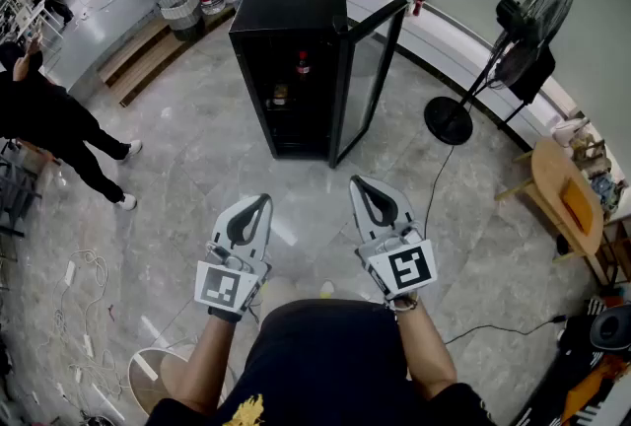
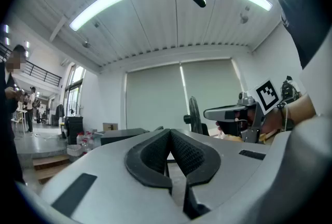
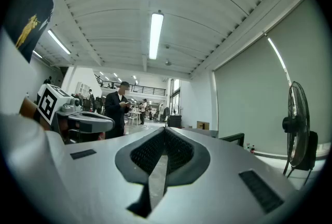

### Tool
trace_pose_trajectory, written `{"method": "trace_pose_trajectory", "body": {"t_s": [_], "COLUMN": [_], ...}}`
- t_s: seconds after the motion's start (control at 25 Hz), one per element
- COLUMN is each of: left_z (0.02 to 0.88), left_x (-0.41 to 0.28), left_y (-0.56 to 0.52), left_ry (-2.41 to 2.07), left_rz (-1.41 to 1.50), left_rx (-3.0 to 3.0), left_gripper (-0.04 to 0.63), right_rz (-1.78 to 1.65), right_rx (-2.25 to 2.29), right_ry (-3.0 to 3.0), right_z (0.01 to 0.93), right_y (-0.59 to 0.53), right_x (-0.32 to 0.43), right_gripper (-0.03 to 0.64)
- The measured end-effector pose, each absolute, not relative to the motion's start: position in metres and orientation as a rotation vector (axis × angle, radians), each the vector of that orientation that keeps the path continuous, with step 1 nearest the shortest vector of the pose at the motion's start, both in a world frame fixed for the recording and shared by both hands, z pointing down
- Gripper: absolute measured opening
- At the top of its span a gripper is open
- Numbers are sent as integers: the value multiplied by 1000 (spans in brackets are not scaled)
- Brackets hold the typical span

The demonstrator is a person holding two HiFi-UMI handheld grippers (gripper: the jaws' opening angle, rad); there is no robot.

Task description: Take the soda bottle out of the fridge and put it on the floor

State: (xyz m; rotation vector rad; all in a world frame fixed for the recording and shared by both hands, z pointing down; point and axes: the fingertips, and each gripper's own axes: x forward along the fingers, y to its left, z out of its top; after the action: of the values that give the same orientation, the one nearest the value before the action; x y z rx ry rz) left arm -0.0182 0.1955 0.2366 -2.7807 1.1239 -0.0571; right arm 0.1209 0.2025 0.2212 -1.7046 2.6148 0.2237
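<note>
1. Right gripper (image 3: 165, 130): jaws pressed together, nothing between them. Left gripper (image 2: 168, 134): same, pads meeting, empty. I'm holding both low and near my body, tips pointing toward the far side.
2. My read of the step: approach. Nothing is picked up yet.
3. The fridge (image 1: 286, 5) stands far centre, well apart from both grippers. Its door (image 1: 367, 69) is swung open to the right.
4. The soda bottle (image 1: 303, 65) is upright on an upper shelf inside, dark with a red cap. There's a smaller item (image 1: 280, 97) on the shelf below, too small to tell what it is.
5. To do it well, I'd walk in straight and spread one gripper's jaws wide before reaching the shelf, not at it.
6. I'd enter to the left of the door edge, since the right gripper runs closer to it.
7. I'd take the bottle round the body below the cap, squarely, keep it upright, and pull straight back clear of the lower item.
8. The floor (image 1: 197, 158) in front of the fridge is the set-down spot. I'd keep off the cable (image 1: 437, 179) running near-right from the fan (image 1: 513, 49).
</note>
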Motion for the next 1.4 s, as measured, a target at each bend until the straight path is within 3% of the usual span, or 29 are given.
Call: {"method": "trace_pose_trajectory", "body": {"t_s": [1.08, 1.4], "left_z": [239, 242], "left_x": [-7, -8], "left_y": [173, 173], "left_ry": [1136, 1137], "left_rz": [-18, -33], "left_rx": [-2810, -2818], "left_gripper": [15, 15], "right_rz": [162, 144], "right_rx": [-1674, -1673], "right_ry": [2635, 2646], "right_z": [233, 236], "right_y": [176, 173], "right_x": [124, 122], "right_gripper": [0, 138]}}
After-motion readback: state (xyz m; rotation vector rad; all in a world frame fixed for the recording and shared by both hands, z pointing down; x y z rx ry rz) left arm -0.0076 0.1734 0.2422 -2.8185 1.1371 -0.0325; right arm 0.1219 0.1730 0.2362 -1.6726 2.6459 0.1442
